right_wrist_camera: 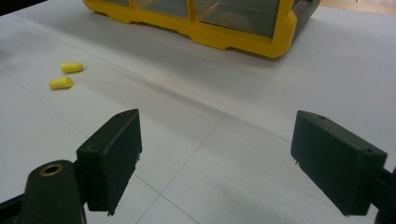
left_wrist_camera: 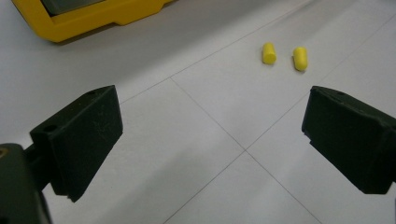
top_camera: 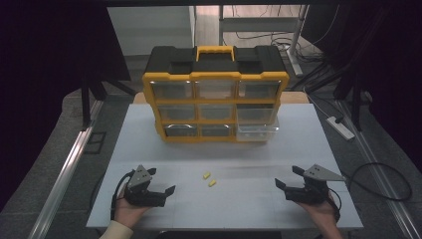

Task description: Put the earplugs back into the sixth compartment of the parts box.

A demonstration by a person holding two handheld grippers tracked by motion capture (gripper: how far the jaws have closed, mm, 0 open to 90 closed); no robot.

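Note:
Two small yellow earplugs (top_camera: 209, 179) lie side by side on the white table (top_camera: 249, 199), between the grippers. In the left gripper view the earplugs (left_wrist_camera: 281, 56) rest ahead and to the right; in the right gripper view the earplugs (right_wrist_camera: 67, 74) sit far left. My left gripper (top_camera: 161, 180) rests low at the table's near left, jaws wide apart with nothing between them. My right gripper (top_camera: 288, 177) sits at the near right, also open and empty. A yellow and black drawer organiser (top_camera: 215, 94) stands upright at the back, its bottom right clear drawer (top_camera: 257, 131) pulled out.
The organiser's yellow base (left_wrist_camera: 93, 18) is close ahead of the left gripper, and its front edge (right_wrist_camera: 210, 32) crosses the top of the right gripper view. Cables and a power strip (top_camera: 341, 127) lie on the floor right of the table.

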